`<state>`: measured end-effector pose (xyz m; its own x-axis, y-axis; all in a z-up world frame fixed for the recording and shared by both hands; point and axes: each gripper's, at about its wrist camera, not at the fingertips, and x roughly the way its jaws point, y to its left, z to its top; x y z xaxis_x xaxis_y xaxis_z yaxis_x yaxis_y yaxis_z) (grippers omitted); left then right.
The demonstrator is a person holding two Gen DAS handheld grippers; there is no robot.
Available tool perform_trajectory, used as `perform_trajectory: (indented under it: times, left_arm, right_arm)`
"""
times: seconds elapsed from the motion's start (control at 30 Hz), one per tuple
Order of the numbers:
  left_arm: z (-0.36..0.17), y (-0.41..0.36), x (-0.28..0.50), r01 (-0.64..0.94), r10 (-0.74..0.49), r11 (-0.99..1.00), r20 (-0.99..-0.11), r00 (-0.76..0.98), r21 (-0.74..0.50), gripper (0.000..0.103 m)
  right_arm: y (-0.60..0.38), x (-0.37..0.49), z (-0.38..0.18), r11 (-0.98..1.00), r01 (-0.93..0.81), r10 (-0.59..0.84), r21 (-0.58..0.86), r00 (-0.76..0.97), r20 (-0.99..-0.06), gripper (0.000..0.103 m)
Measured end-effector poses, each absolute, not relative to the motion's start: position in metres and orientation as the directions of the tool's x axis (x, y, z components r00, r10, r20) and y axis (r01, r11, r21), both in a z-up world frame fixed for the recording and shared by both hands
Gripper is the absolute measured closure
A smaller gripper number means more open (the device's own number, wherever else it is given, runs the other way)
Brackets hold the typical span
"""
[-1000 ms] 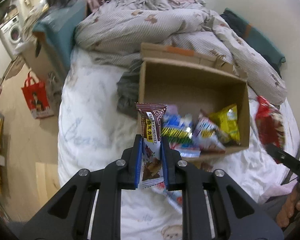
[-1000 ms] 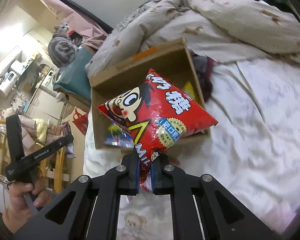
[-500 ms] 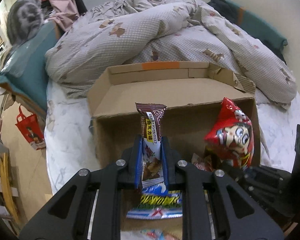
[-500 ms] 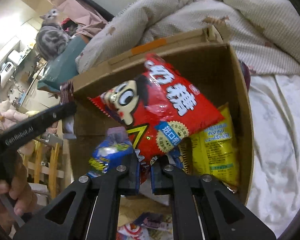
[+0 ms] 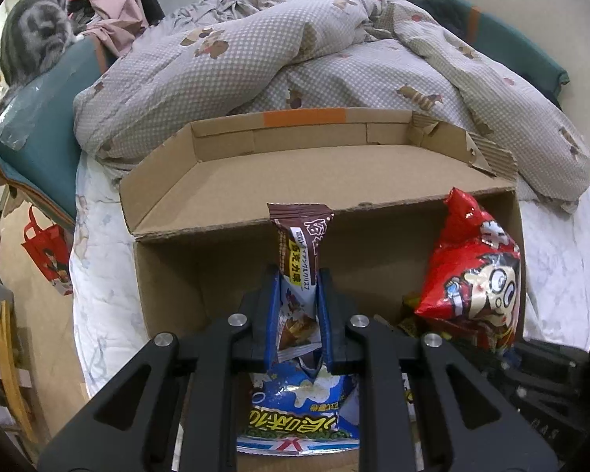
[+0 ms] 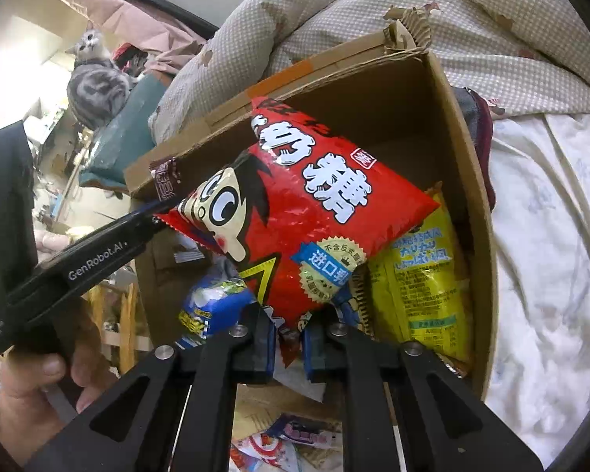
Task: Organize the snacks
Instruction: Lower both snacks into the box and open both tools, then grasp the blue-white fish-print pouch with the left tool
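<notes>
Currently, left tool (image 5: 298, 306) is gripping the brown wafer pack (image 5: 299, 251) while right tool (image 6: 288, 334), jaws opening, is pinching the red candy bag (image 6: 295, 212); releasing both low inside the cardboard box (image 5: 232, 181) is keeping them tidy.

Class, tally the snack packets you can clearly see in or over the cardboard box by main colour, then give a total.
Brown: 1, brown packet
Red: 1, red bag
Yellow: 1, yellow packet
Blue: 1, blue bag
Total: 4

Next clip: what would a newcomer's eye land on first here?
The big red snack bag, pinched at its bottom edge by the right tool over the open cardboard box. Then the brown chocolate packet in the left tool, and the grey cat watching from behind.
</notes>
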<state>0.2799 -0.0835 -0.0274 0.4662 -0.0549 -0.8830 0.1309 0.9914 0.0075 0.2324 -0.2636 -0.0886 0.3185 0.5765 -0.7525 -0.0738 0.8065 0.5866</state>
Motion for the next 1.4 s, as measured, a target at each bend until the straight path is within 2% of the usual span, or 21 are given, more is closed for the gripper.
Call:
perform_trajectory:
  times: [0.07,0.13,0.17,0.2,0.23,0.3,0.33,0.7,1.03,1.4]
  left_arm:
    - [-0.026,-0.083,0.278,0.131,-0.050,0.991,-0.877,0.479,0.015,0.079]
    - [-0.023,-0.081,0.275,0.121,-0.044,0.993,-0.872,0.487,0.018,0.044]
    - [-0.021,-0.080,0.272,0.120,-0.049,0.993,-0.868,0.494,0.012,0.037]
    - [-0.018,-0.079,0.270,0.119,-0.049,0.993,-0.863,0.502,0.013,0.029]
    - [-0.015,-0.078,0.267,0.117,-0.044,0.993,-0.859,0.510,0.018,0.028]
    - [-0.011,-0.076,0.263,0.121,-0.051,0.993,-0.854,0.518,0.014,0.028]
    - [-0.009,-0.073,0.261,0.133,-0.066,0.991,-0.853,0.517,0.004,0.028]
    - [0.012,-0.056,0.229,0.143,-0.103,0.989,-0.841,0.531,-0.031,0.028]
    - [0.013,-0.024,0.162,0.103,-0.119,0.992,-0.852,0.510,-0.077,0.028]
    - [-0.021,0.031,0.109,-0.059,-0.122,0.983,-0.861,0.493,-0.174,0.028]
  right_arm:
    - [-0.263,0.234,-0.089,0.809,-0.068,0.572,0.584,0.317,-0.756,0.090]
    - [-0.263,0.235,-0.087,0.806,-0.069,0.576,0.587,0.315,-0.754,0.089]
    - [-0.263,0.235,-0.085,0.810,-0.073,0.572,0.582,0.317,-0.757,0.087]
    - [-0.262,0.234,-0.083,0.816,-0.080,0.564,0.572,0.321,-0.761,0.080]
    - [-0.263,0.232,-0.082,0.819,-0.084,0.562,0.568,0.324,-0.761,0.073]
    - [-0.265,0.232,-0.083,0.811,-0.075,0.569,0.580,0.327,-0.754,0.027]
    - [-0.268,0.231,-0.082,0.804,-0.061,0.574,0.592,0.344,-0.743,0.026]
    - [-0.273,0.214,-0.069,0.808,-0.044,0.558,0.587,0.373,-0.741,0.026]
    - [-0.284,0.165,-0.061,0.797,-0.009,0.560,0.604,0.387,-0.733,0.026]
    - [-0.279,0.110,-0.067,0.804,0.030,0.543,0.594,0.368,-0.754,0.026]
